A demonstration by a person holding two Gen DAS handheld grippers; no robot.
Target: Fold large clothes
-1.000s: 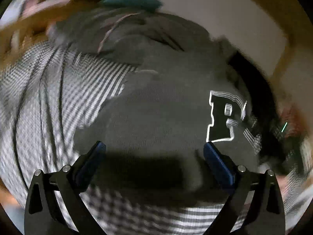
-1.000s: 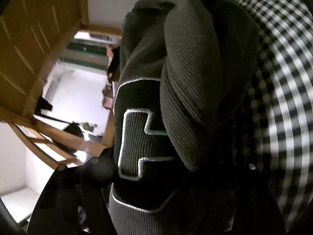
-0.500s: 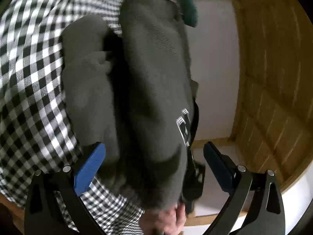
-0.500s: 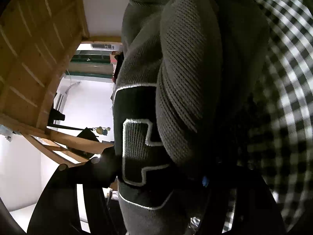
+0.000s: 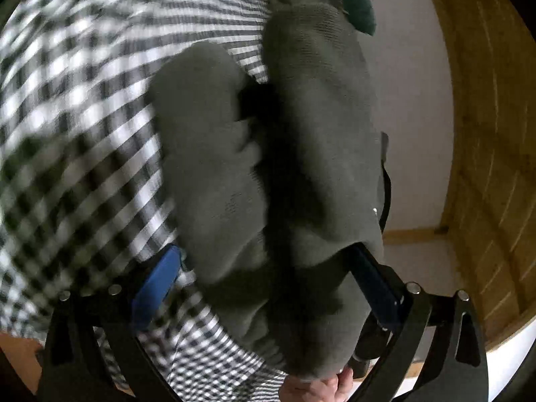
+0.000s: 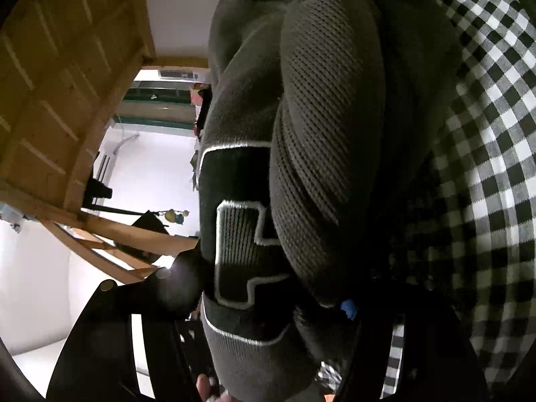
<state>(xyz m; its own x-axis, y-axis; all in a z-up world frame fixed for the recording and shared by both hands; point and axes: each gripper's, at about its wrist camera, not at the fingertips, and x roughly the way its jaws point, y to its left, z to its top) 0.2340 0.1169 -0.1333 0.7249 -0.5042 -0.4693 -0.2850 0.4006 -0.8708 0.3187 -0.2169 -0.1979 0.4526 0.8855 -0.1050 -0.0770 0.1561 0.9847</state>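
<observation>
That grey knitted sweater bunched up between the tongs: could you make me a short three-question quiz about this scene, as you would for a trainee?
1. True or false: the grey knitted sweater lies on a black-and-white checked cloth.
2. What is stitched on the sweater in the right wrist view?
A. a red flower
B. a black patch with pale-outlined block lettering
C. a yellow star
3. In the left wrist view, what colour are the pads on the left tongs?

Key:
1. True.
2. B; the black patch with pale-outlined block lettering sits low on the bunched fabric, between the fingers of the right tongs.
3. Blue; one of the blue pads shows clearly beside the sweater.
</observation>
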